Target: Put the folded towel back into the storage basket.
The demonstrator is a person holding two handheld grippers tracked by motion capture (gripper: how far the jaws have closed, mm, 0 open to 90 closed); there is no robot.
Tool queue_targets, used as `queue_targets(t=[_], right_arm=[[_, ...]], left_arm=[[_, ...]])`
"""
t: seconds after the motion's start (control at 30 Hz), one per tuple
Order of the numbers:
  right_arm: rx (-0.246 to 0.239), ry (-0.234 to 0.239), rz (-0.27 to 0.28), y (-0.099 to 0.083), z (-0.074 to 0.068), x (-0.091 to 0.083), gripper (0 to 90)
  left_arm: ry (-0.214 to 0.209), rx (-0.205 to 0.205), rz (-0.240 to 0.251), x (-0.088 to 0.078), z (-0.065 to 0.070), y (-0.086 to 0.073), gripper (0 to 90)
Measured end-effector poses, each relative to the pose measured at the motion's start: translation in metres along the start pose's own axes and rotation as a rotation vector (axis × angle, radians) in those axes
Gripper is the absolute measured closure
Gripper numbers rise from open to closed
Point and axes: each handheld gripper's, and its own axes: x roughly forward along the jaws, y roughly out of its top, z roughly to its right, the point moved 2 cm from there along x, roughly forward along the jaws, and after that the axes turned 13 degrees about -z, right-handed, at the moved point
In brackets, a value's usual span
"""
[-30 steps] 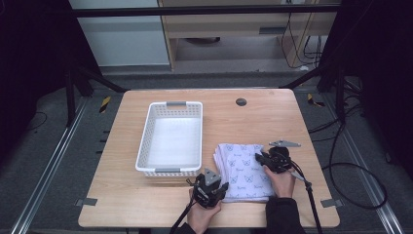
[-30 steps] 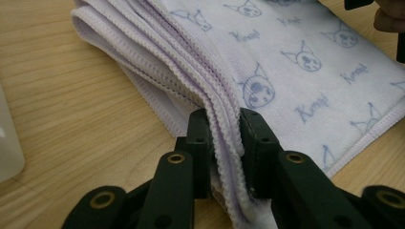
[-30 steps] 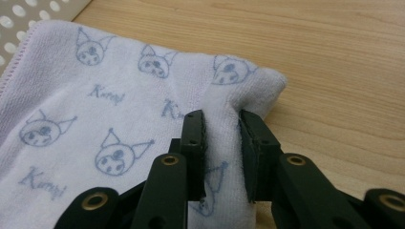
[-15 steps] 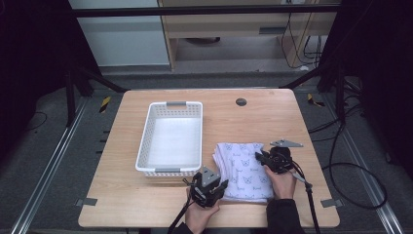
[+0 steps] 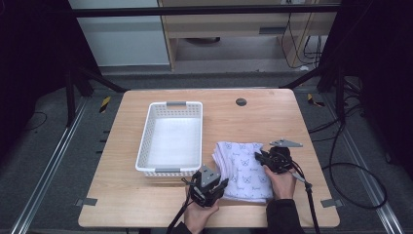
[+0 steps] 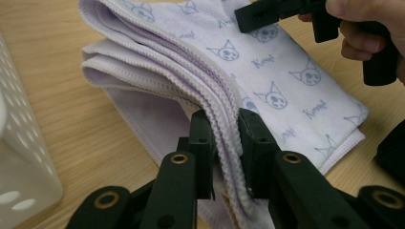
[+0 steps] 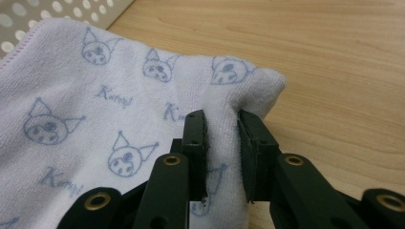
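A: What has moved since a second ago?
B: Little; the right gripper [image 5: 263, 158] has edged slightly along the folded towel [image 5: 242, 168].
A: Jaws?
B: Both clamp towel: the left gripper [image 6: 224, 138] on its stacked hems, the right on a folded corner.
A: Around it?
B: A white basket [image 5: 146, 146] just beside the towel on the wooden table [image 5: 272, 117], with grey floor and cables beyond.
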Motion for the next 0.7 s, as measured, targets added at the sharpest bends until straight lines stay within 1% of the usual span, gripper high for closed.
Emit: queue_targets(t=[0.03, 0.07, 0.1, 0.2, 0.23, 0.27, 0.3, 0.37, 0.5, 0.57, 0.63, 0.7], right_arm=[[-0.009, -0.004, 0.013, 0.002, -0.001, -0.004, 74.6], [-0.009, -0.004, 0.013, 0.002, -0.001, -0.004, 74.6], [-0.009, 0.001, 0.025, 0.004, -0.003, -0.008, 74.7], [-0.017, -0.002, 0.036, 0.006, -0.004, -0.010, 74.7], [-0.024, -0.001, 0.048, 0.008, -0.006, -0.014, 74.7], [-0.024, -0.001, 0.048, 0.008, -0.006, -0.014, 74.7], [-0.022, 0.005, 0.057, 0.010, -0.007, -0.016, 74.7], [-0.026, 0.003, 0.073, 0.014, -0.009, -0.022, 74.7], [-0.034, -0.001, 0.093, 0.019, -0.013, -0.028, 74.7], [-0.042, -0.004, 0.114, 0.024, -0.017, -0.034, 74.7], [-0.042, -0.001, 0.118, 0.026, -0.018, -0.036, 74.7], [-0.051, -0.003, 0.130, 0.029, -0.019, -0.039, 74.7]], left_arm=[[0.001, 0.000, 0.007, -0.003, 0.000, 0.001, 76.5], [0.001, 0.000, 0.007, -0.003, 0.000, 0.001, 76.5], [0.001, 0.004, 0.011, -0.005, 0.000, 0.002, 76.5], [0.004, 0.011, 0.026, -0.011, 0.000, 0.006, 76.6], [0.005, 0.019, 0.034, -0.016, 0.000, 0.009, 76.6], [0.005, 0.019, 0.034, -0.016, 0.000, 0.009, 76.6], [0.008, 0.020, 0.042, -0.019, 0.000, 0.011, 76.6], [0.015, 0.035, 0.052, -0.026, 0.001, 0.015, 76.6], [0.021, 0.044, 0.061, -0.031, 0.001, 0.019, 76.6], [0.025, 0.047, 0.073, -0.036, 0.001, 0.023, 76.6], [0.033, 0.059, 0.076, -0.040, 0.001, 0.025, 76.6], [0.039, 0.067, 0.088, -0.046, 0.001, 0.029, 76.6]])
